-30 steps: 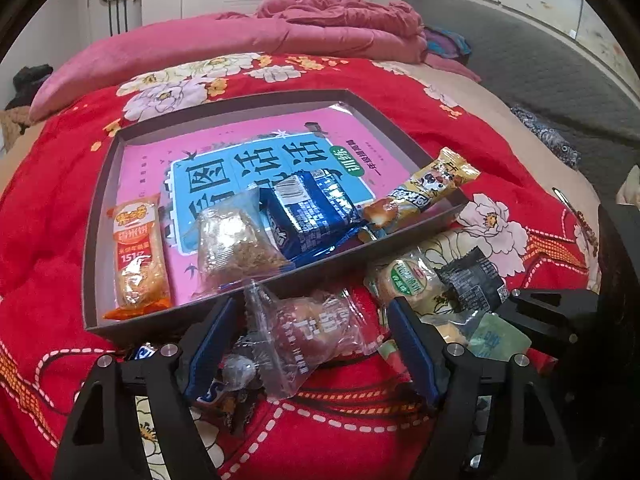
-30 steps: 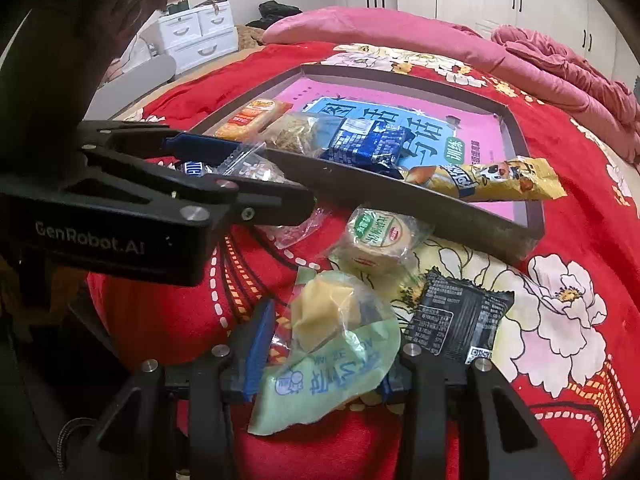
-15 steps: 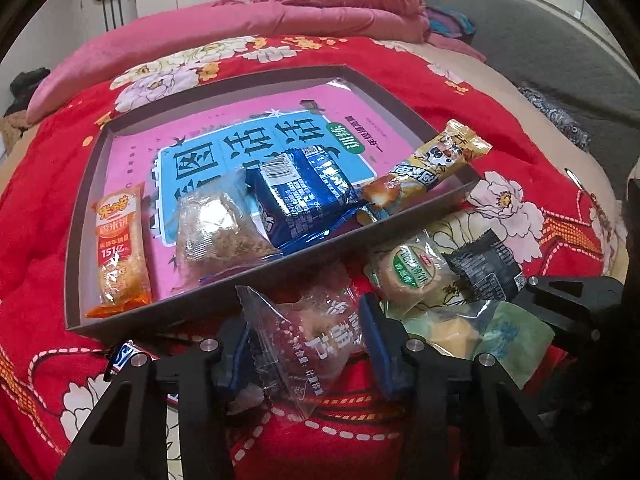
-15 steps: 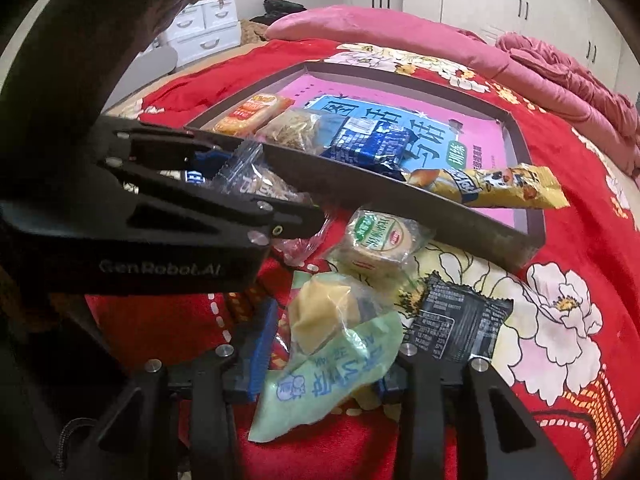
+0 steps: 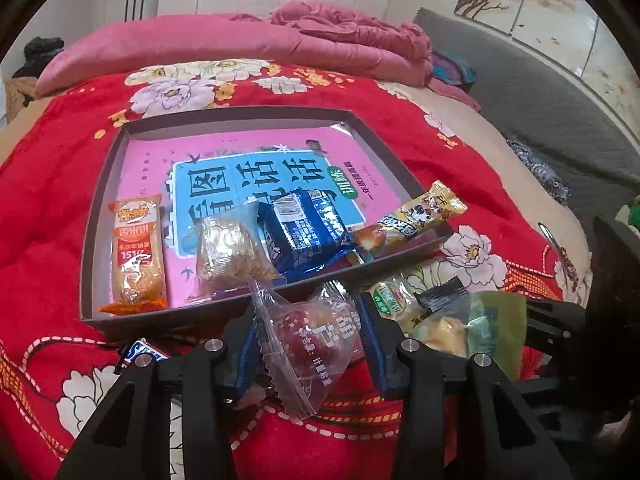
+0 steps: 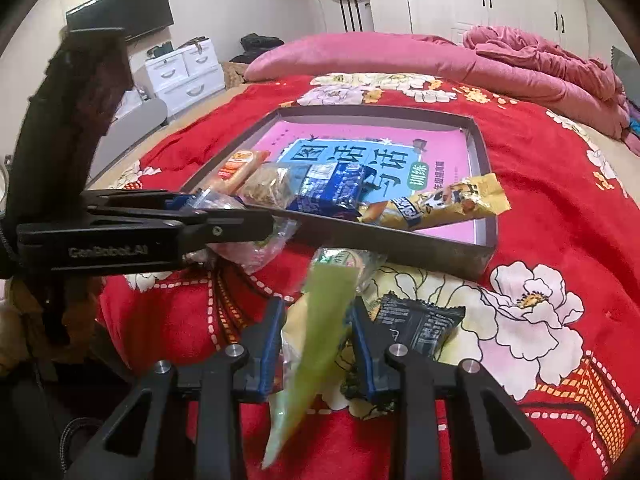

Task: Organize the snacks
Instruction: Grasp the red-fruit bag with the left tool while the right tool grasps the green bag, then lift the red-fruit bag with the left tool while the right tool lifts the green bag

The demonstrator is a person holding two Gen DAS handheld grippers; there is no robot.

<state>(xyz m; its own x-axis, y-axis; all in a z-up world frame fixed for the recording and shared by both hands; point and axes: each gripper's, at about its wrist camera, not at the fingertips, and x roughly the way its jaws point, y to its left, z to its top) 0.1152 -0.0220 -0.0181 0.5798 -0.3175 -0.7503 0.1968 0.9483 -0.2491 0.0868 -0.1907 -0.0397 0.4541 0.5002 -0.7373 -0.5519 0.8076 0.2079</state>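
Two hand-held grippers: left hand-held gripper (image 5: pixel 308 344), right hand-held gripper (image 6: pixel 316 344).

One shallow grey box (image 5: pixel 224 114) on one bed; one pink booklet (image 5: pixel 152 168) flat inside.

Four snack packets in the box: one orange rice-cracker pack (image 5: pixel 138 252), one clear pack of golden shreds (image 5: pixel 230 250), one blue wrapper (image 5: pixel 302 230), one yellow stick pack (image 5: pixel 416 218) leaning over the rim.

Five packets outside the box: one clear bag with a red sweet (image 5: pixel 308 340), one green pouch (image 6: pixel 320 328), one round green-labelled cake (image 5: pixel 390 300), one black wrapper (image 6: pixel 420 324), one blue-and-white bar (image 5: pixel 138 352), only partly seen.

One red floral quilt (image 5: pixel 52 184); one pink duvet (image 5: pixel 224 42).
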